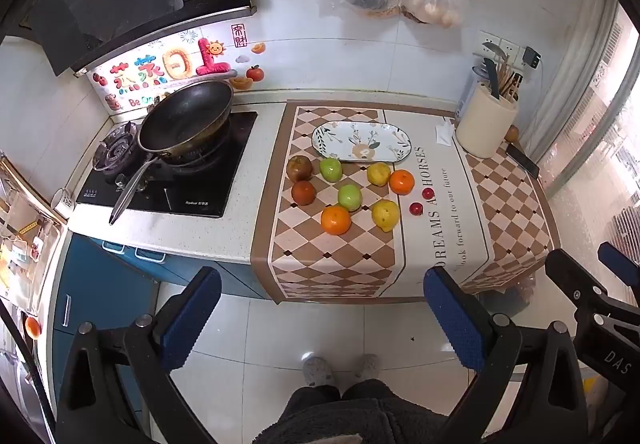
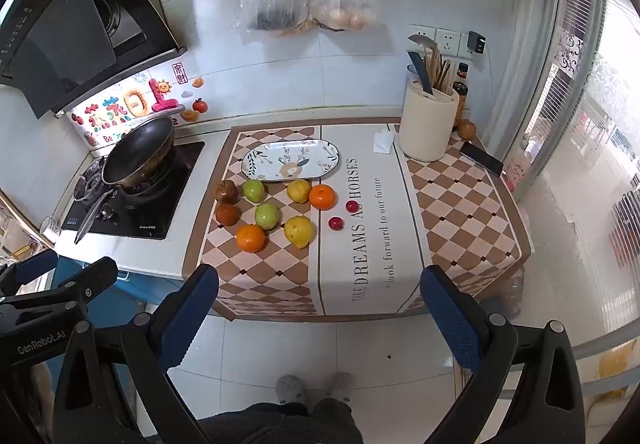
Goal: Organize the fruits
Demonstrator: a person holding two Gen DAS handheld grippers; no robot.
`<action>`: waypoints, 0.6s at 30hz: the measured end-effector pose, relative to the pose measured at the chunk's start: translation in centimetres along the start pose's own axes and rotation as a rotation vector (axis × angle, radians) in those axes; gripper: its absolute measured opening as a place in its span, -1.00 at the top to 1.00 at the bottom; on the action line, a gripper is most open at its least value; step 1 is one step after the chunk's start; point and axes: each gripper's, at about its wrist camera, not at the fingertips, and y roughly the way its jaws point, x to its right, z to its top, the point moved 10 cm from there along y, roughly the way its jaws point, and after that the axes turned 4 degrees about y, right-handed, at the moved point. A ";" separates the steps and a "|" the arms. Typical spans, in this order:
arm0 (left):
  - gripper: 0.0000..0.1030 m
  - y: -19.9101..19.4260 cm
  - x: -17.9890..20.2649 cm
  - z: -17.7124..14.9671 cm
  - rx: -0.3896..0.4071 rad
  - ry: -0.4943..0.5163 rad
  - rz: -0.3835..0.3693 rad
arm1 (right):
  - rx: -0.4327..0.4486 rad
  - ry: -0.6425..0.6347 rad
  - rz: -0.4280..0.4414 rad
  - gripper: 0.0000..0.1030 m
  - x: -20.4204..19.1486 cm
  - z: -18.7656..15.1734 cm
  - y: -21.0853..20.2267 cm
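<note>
You are holding both grippers up over the floor, back from the counter. Your left gripper (image 1: 322, 318) is spreading its blue fingers (image 1: 192, 318) wide, and nothing is sitting between them. Your right gripper (image 2: 320, 318) is doing the same, with its fingers (image 2: 450, 318) wide apart and holding nothing.

The fruits are all lying on the checkered cloth (image 1: 340, 260) on the counter, well away from both grippers. The oval plate (image 1: 361, 141) with the flower picture is sitting at the back of the cloth, and no fruit is lying on it. Just in front of the plate, a brown apple (image 1: 299, 168), a green apple (image 1: 331, 169), a yellow lemon (image 1: 378, 174) and an orange (image 1: 401, 182) are sitting in a row. Closer to you, a second brown apple (image 1: 303, 192), a second green apple (image 1: 349, 197), a second orange (image 1: 335, 220) and a second lemon (image 1: 385, 215) are waiting. Two little red fruits (image 1: 416, 208) are resting on the white part of the cloth, near the printed words.

To the left, a black pan (image 1: 186, 116) is sitting on the stove (image 1: 168, 164). At the far right, a cream utensil holder (image 2: 429, 122) is standing near a black phone (image 2: 481, 158).
</note>
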 end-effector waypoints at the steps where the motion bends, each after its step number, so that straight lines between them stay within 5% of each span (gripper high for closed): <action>1: -1.00 0.0 0.0 0.0 0.000 -0.001 -0.001 | 0.003 0.000 -0.003 -0.99 0.0 0.0 0.0; 18: -1.00 0.0 0.0 0.0 0.000 -0.002 -0.003 | -0.005 -0.003 -0.003 -0.99 -0.2 0.2 0.4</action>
